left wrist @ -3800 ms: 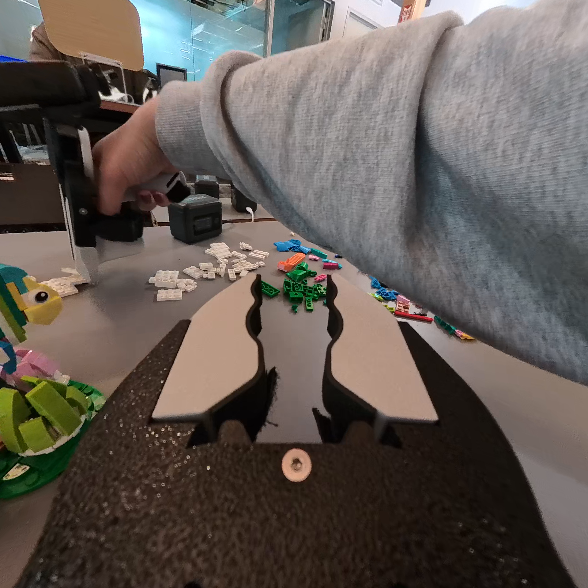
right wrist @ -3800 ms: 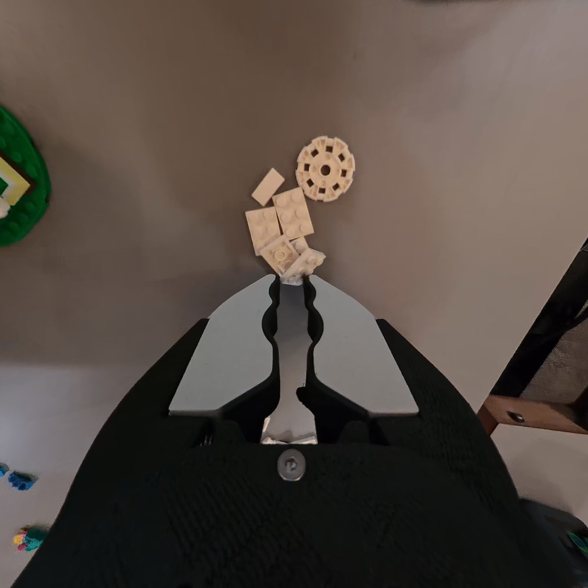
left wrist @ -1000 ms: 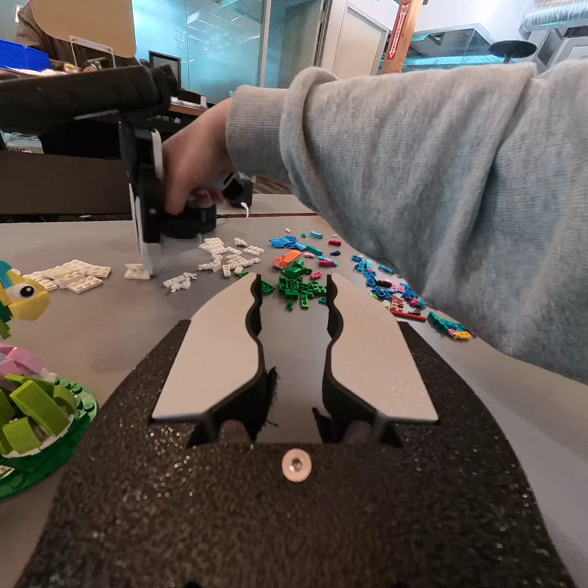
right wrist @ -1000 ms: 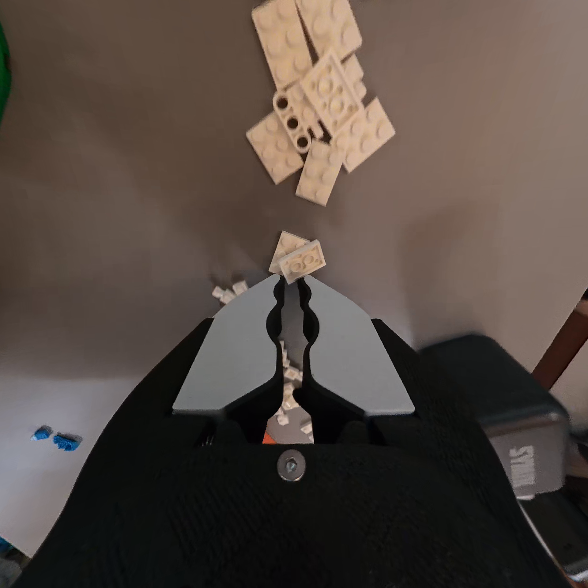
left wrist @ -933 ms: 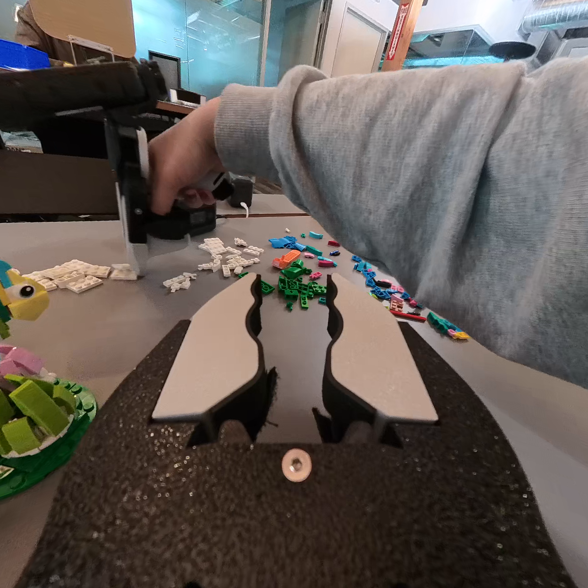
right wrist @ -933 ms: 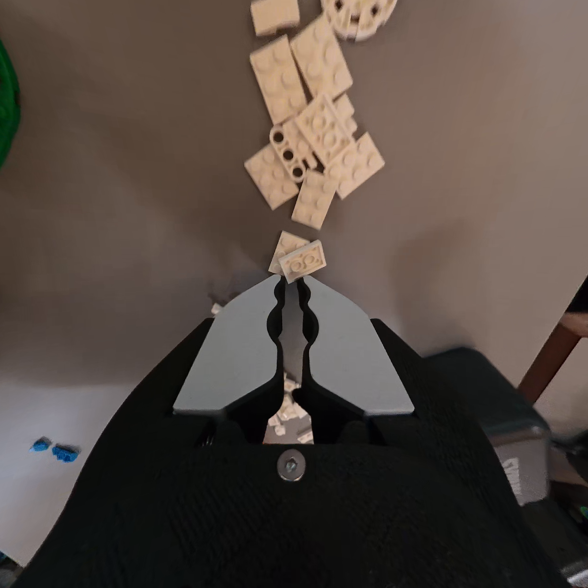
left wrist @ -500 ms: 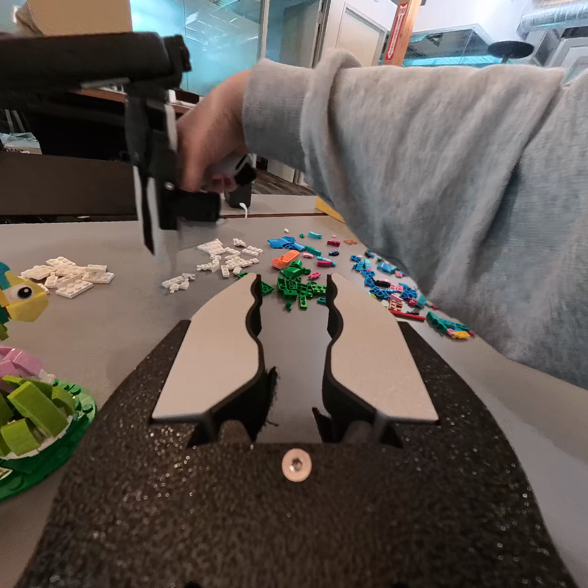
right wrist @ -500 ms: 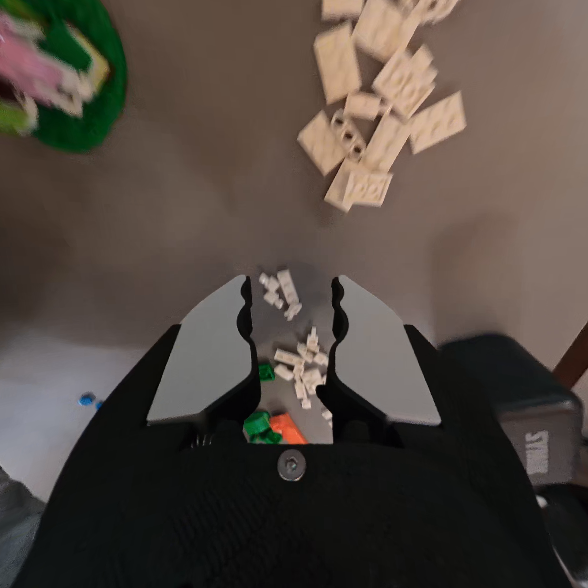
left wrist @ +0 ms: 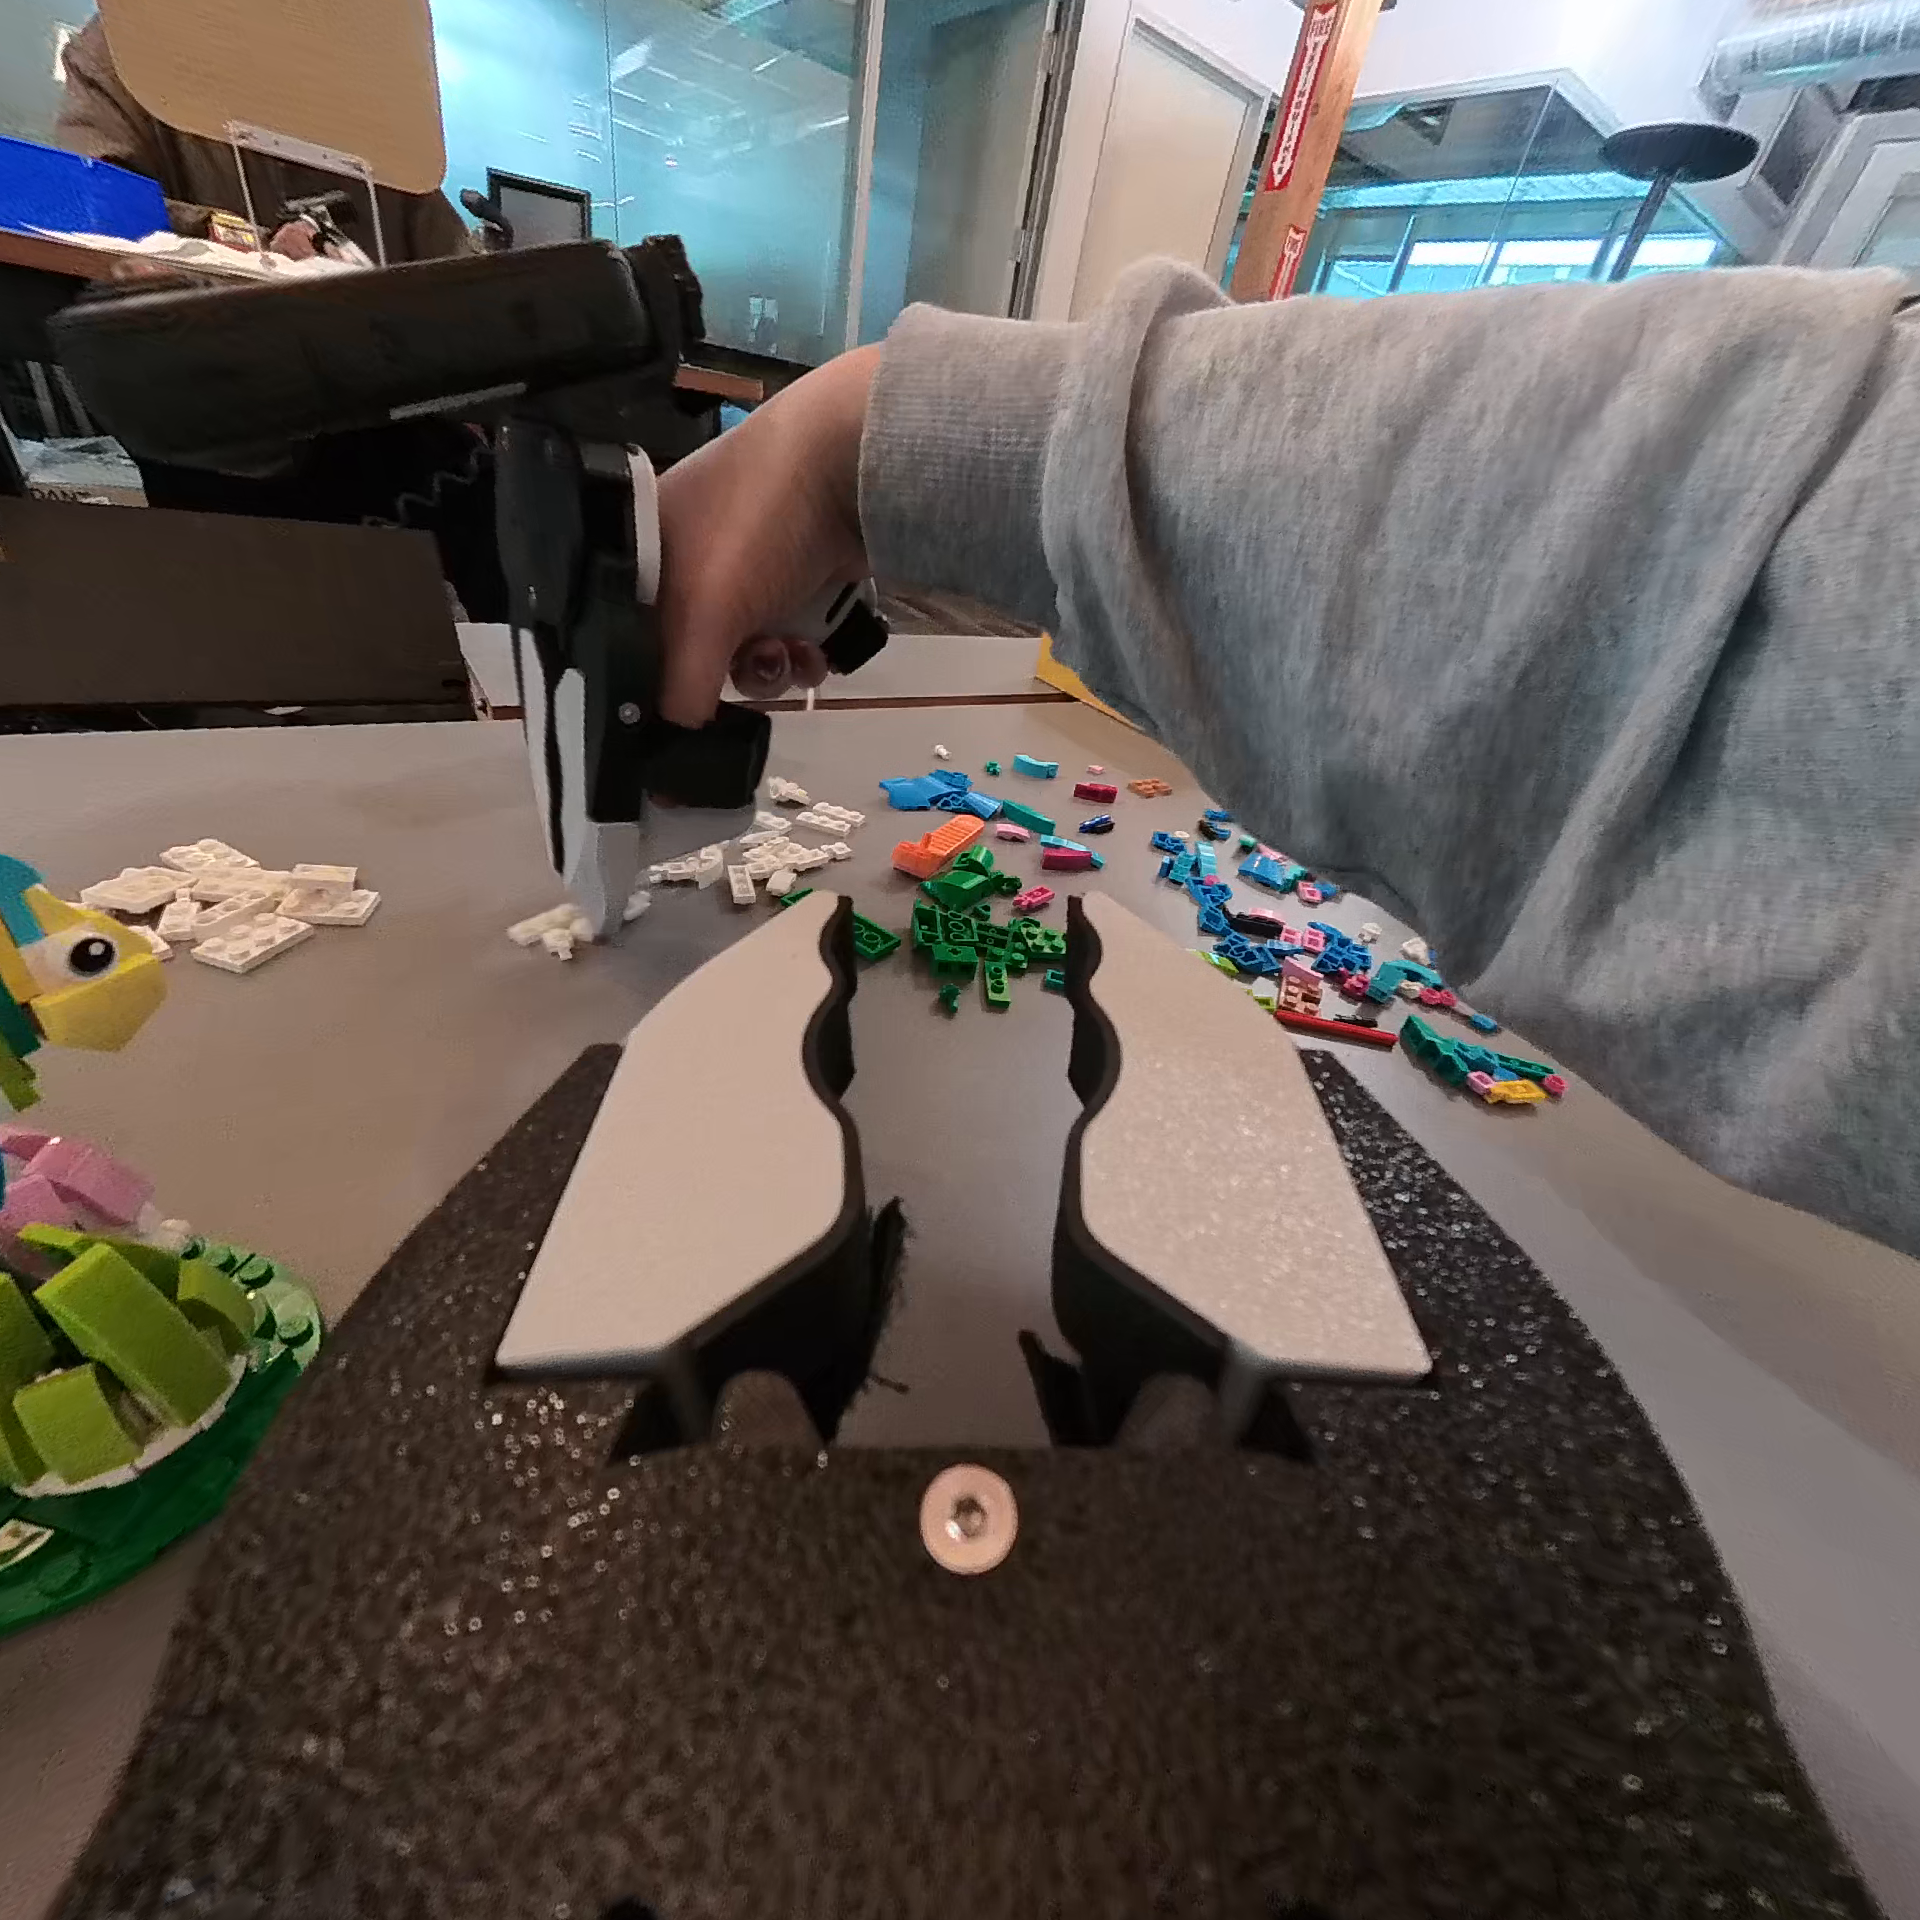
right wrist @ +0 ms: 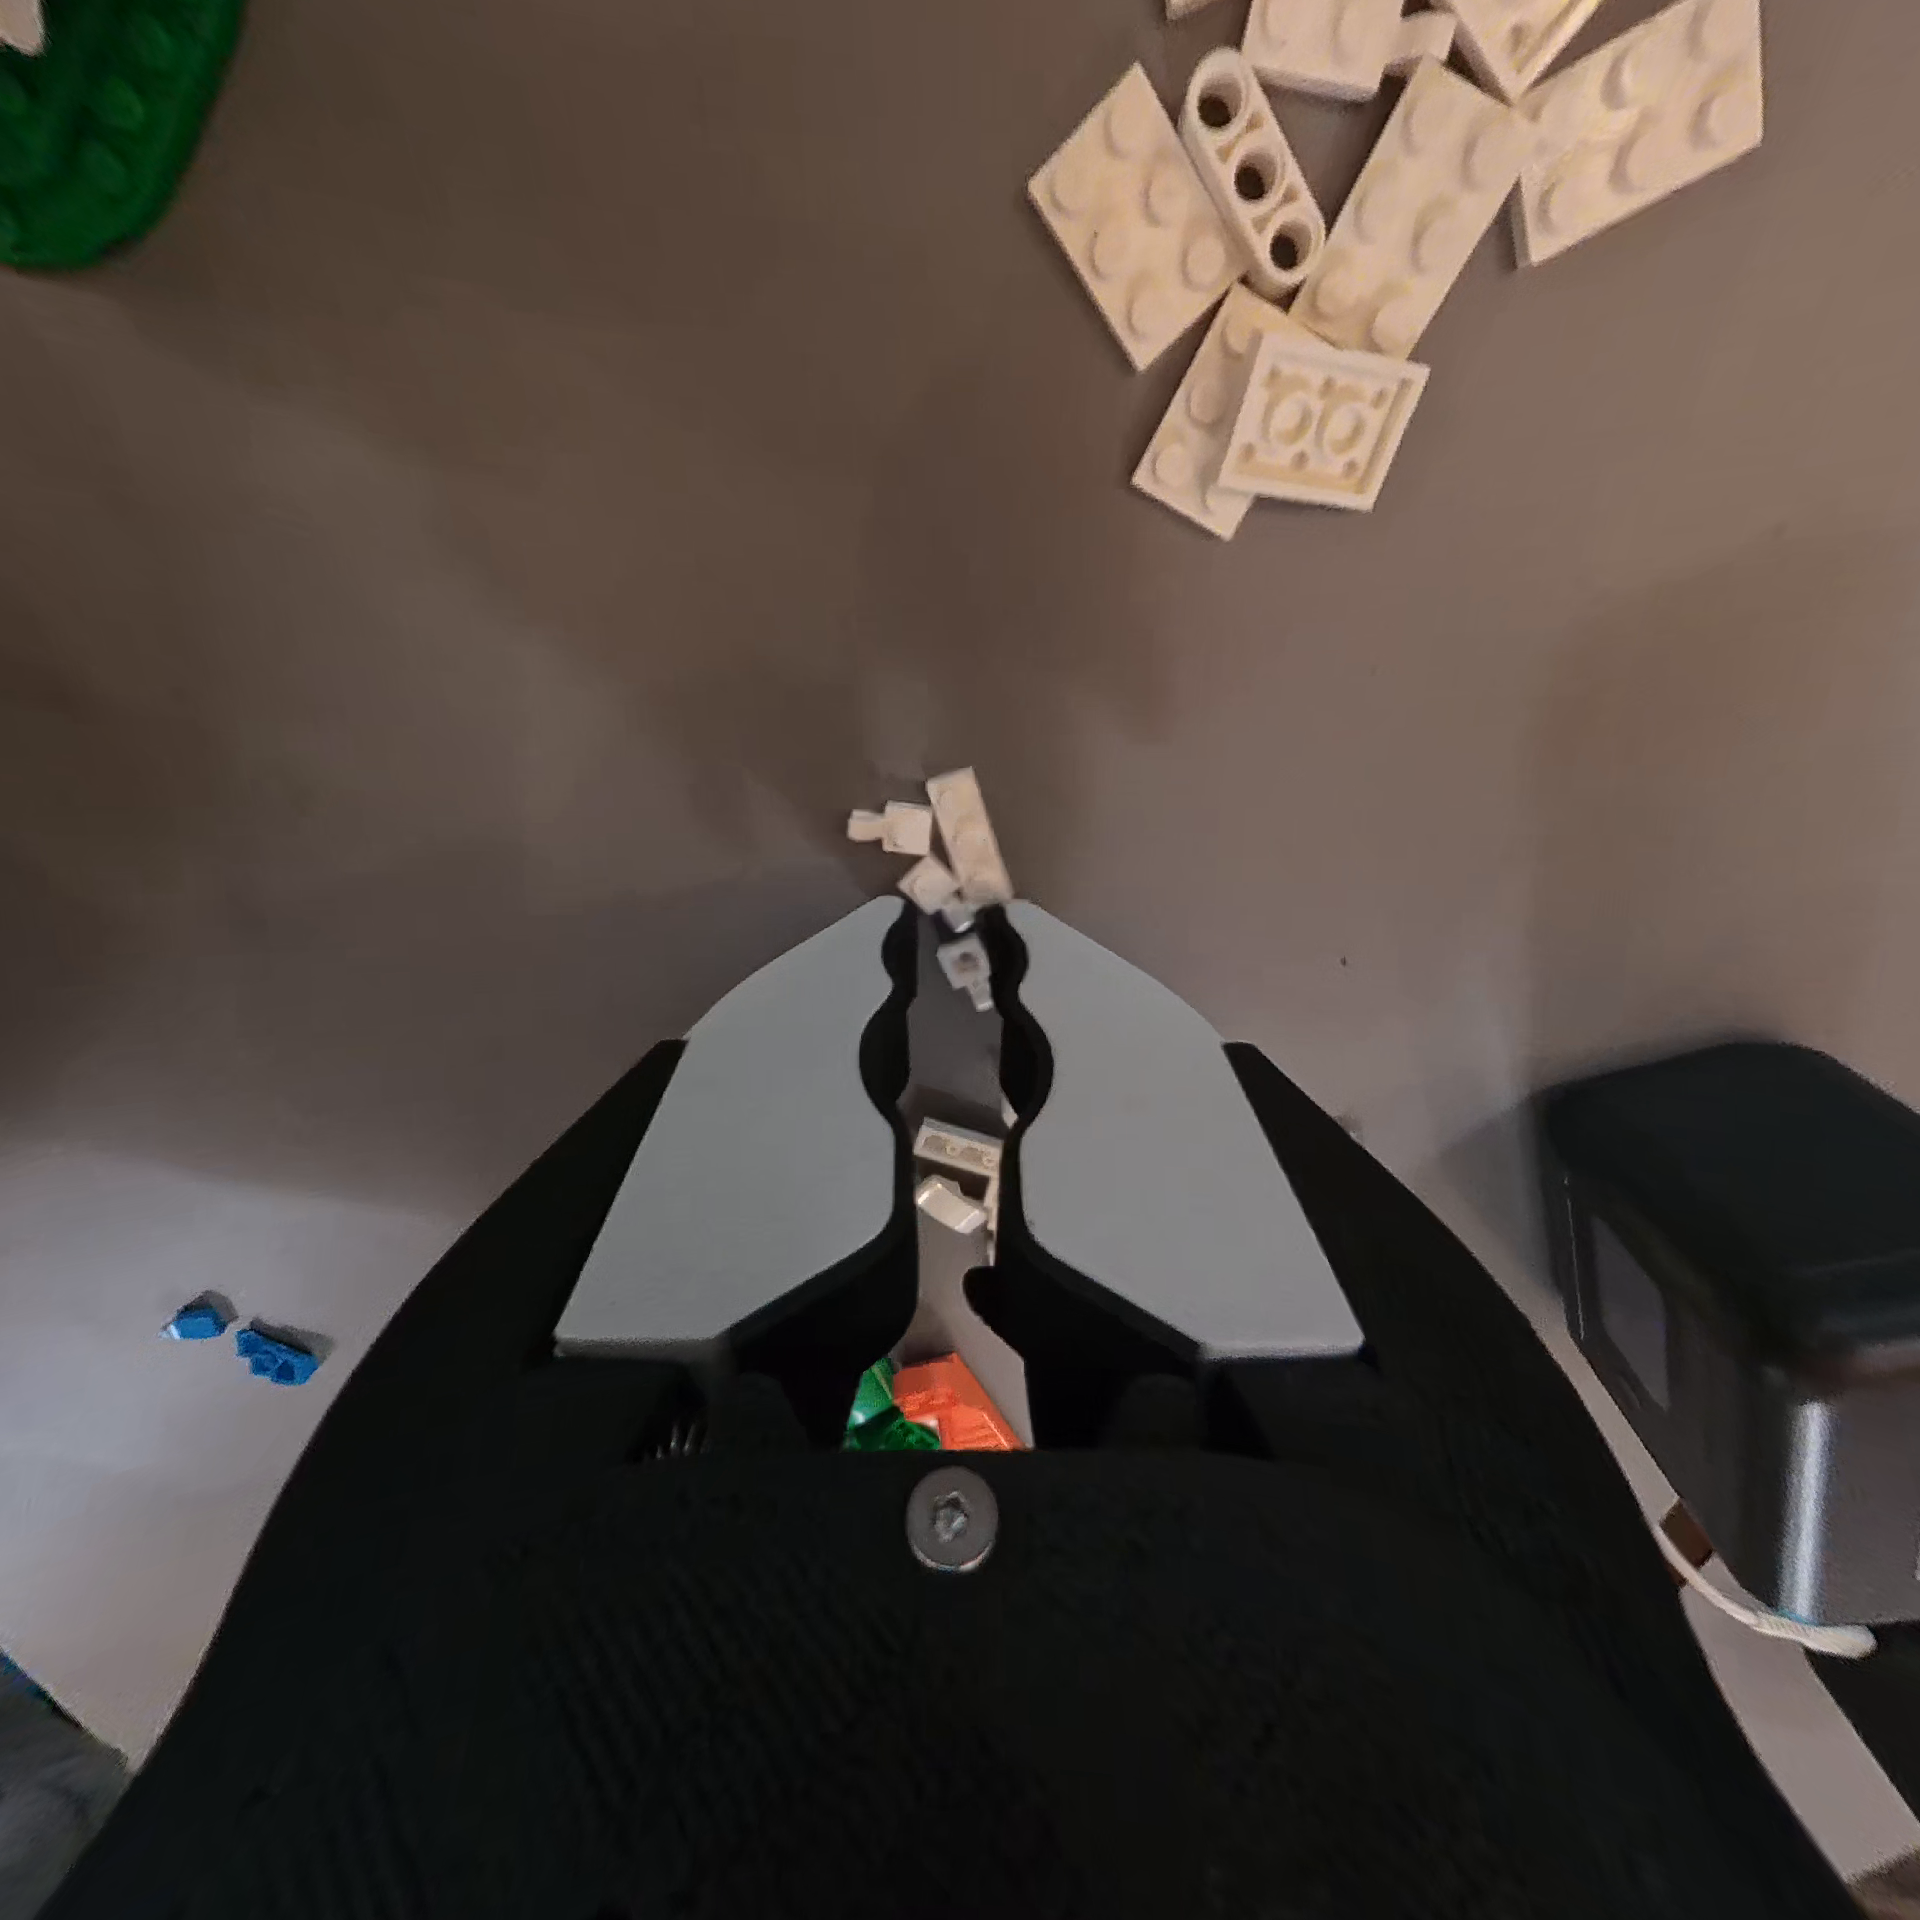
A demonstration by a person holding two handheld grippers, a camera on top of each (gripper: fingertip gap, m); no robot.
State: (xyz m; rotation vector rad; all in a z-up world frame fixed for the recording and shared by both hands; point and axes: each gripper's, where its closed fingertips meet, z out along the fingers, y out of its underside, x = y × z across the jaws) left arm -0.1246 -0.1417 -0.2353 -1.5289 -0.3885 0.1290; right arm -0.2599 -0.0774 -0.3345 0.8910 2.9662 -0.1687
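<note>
Right tongs (right wrist: 951, 912) narrow at small white bricks (right wrist: 961, 847) (grip unclear) | left tongs (left wrist: 961, 914) wide, empty

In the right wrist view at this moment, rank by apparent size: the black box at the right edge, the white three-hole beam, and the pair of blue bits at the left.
1. black box, clearly largest.
2. white three-hole beam.
3. blue bits, smallest.

Lens distortion toward the edges makes true sizes unsure.

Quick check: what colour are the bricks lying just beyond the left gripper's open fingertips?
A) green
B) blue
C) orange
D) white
A: in the left wrist view, the green bricks lie on the table just past the left gripper, whose fingers stand apart with nothing between them.
</note>
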